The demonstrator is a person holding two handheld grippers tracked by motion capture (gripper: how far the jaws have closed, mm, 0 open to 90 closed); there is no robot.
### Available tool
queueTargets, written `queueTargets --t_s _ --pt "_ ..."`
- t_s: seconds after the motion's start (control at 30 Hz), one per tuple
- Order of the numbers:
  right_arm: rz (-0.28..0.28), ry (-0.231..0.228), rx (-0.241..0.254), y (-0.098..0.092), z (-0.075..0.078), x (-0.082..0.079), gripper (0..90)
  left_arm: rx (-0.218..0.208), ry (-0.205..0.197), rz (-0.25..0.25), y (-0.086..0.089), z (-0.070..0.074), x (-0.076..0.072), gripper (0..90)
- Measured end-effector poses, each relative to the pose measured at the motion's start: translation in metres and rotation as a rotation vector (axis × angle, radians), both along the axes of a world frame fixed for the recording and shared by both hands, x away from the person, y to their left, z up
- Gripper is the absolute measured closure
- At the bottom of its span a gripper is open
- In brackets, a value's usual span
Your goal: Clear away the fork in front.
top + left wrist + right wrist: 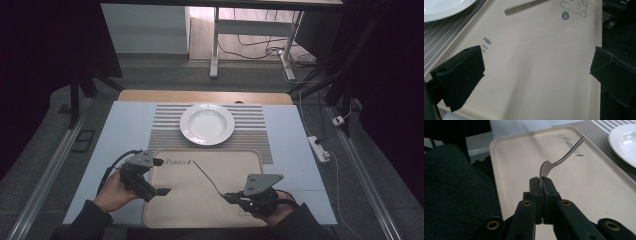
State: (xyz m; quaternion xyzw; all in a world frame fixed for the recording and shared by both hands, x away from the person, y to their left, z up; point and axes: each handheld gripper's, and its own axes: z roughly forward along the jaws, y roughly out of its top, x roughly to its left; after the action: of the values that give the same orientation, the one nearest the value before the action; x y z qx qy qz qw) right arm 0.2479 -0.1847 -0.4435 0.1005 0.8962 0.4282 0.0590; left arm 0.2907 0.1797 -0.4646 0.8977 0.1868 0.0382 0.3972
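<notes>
Two hand-held grippers over a beige tray [200, 210] on a table.

Right gripper [542, 180] has its jaws clamped on a spoon's [564, 157] bowel end, handle angled above the tray. Left gripper [161, 176] hovers, jaws wide apart. A white plate [207, 123] sits beyond the tray.

The spoon [564, 156] was smooth grey metal with a dull sheen. The tray [235, 175] looked like matt beige plastic, smooth, with dark print near its far edge. The plate [207, 123] was glossy white, ceramic by its look. Under it the striped placemat [252, 134] looked woven. Both grippers' jaws were matt black, apparently plastic.
</notes>
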Motion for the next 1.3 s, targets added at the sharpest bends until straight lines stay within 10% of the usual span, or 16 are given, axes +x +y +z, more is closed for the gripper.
queueTargets --t_s 0.8,1.3 --pt "0.174 0.047 -0.019 0.02 -0.002 -0.014 89.1 0.178 -0.077 -0.424 -0.082 -0.006 0.013 0.4" --pt "0.226 0.076 -0.022 0.021 -0.003 -0.014 89.1 0.206 -0.15 -0.619 -0.084 0.001 0.003 57.6"
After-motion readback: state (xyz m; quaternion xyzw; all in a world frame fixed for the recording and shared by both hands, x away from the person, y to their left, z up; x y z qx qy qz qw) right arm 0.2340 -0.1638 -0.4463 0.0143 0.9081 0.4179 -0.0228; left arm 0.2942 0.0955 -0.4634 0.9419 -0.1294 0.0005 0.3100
